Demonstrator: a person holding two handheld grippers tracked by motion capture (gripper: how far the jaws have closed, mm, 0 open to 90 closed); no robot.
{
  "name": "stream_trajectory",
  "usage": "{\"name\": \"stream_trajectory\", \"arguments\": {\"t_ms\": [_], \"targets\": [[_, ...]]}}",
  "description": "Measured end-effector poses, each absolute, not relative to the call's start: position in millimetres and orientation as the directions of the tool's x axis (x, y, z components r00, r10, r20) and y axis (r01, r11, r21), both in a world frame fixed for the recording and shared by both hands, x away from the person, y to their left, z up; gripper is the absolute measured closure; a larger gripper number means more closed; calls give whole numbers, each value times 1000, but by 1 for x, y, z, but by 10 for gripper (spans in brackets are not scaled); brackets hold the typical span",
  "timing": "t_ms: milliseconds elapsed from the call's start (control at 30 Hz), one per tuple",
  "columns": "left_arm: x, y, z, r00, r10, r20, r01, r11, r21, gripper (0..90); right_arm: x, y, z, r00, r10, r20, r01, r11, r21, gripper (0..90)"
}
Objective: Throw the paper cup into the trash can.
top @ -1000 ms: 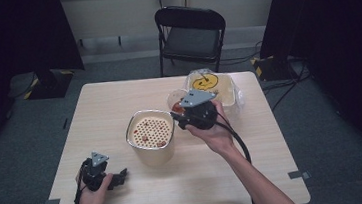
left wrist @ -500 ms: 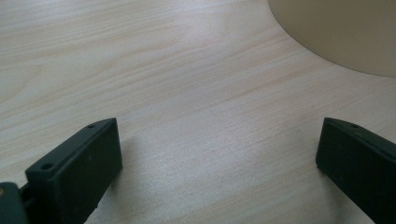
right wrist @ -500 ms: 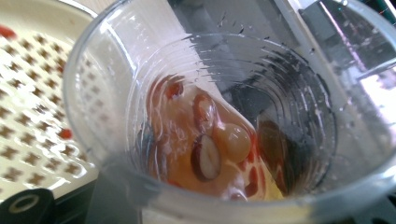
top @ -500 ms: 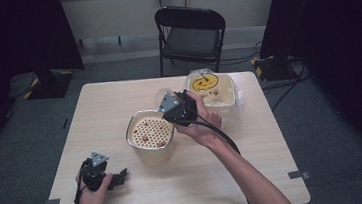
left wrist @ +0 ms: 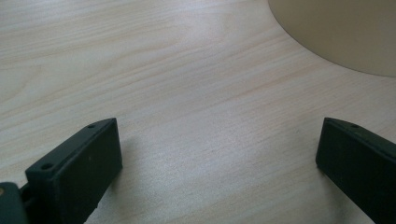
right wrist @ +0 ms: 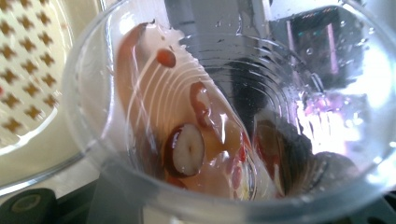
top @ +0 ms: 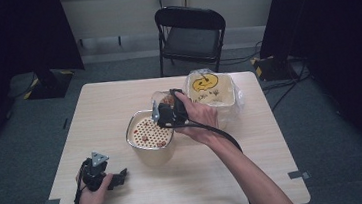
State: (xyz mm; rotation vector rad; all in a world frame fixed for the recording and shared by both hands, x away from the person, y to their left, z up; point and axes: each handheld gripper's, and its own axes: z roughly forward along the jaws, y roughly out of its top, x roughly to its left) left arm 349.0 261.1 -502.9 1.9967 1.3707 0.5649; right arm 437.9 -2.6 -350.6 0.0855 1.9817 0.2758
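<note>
One clear plastic cup [top: 164,99] sits just above centre of the high view, tipped over the rim of one cream pot [top: 152,142] fitted with one perforated strainer insert [top: 148,132]. I have my right claw [top: 166,114] clamped on the cup; its jaws have just been closing, with the cup wall between them. In the right claw view the cup [right wrist: 233,116] opens toward the camera, and I count roughly four or five reddish fruit pieces [right wrist: 184,150] sliding in pale liquid along its lower wall, the strainer [right wrist: 28,70] at the upper left edge. A few small red bits lie on the strainer in the high view, too small to count surely.

My left claw [top: 111,178] rests at the lower left of the high view on the wooden desk [top: 276,173], well apart from the pot; in the left claw view its two jaws stand wide with bare desk [left wrist: 187,93] between them and the pot wall [left wrist: 345,32] at upper right.

Right of the cup: one pale container [top: 213,95] in clear wrap bearing a yellow smiley face. Beyond the desk, top centre: one black folding chair [top: 191,35].
</note>
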Motion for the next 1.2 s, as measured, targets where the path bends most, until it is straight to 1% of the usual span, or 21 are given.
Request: {"name": "stream_trajectory", "arguments": {"t_ms": [133,333,400,533,567,600,633,767,800,833,1033,1100,1133,1167,1200], "targets": [[349,261,-503,363,932,-9,655,-249,713,0,438,2,-352,-375,108,-921,-71,987,144,485],[349,261,-503,363,932,-9,655,-248,713,0,438,7,-353,-329,29,-944,-87,994,61,488],[349,261,-503,363,932,-8,655,-249,713,0,438,9,-353,-317,11,-948,-89,995,42,488],[349,261,-503,363,932,-8,655,-249,713,0,440,9,-352,-311,9,-950,-90,995,39,488],[349,261,-503,363,932,-9,655,-249,713,0,441,10,-353,-293,-20,-956,-91,996,8,489],[349,261,-503,363,932,-9,655,-249,713,0,441,10,-353,-293,-20,-956,-91,996,8,489],[349,261,-503,363,932,-8,655,-249,713,0,441,11,-355,-271,-59,-961,-98,995,-33,489],[349,261,-503,363,932,-9,655,-249,713,0,439,13,-357,-222,-126,-967,-112,988,-103,490],[349,261,-503,363,932,-9,655,-249,713,0,439,13,-357,-222,-126,-967,-112,988,-103,490],[349,261,-503,363,932,-8,655,-249,713,0,438,13,-357,-195,-151,-969,-119,984,-129,492],[349,261,-503,363,932,-8,655,-249,713,0,436,15,-356,-148,-200,-969,-120,976,-183,493],[349,261,-503,363,932,-8,655,-249,713,0,434,16,-359,-86,-275,-958,-123,957,-264,493],[349,261,-503,363,932,-8,655,-249,713,0,434,16,-359,-86,-275,-958,-123,957,-264,493],[349,261,-503,363,932,-9,655,-249,713,0,432,17,-361,-57,-321,-945,-122,942,-312,494],[349,261,-503,363,932,-9,655,-249,713,0,432,17,-361,-57,-321,-945,-122,942,-312,494]]}}
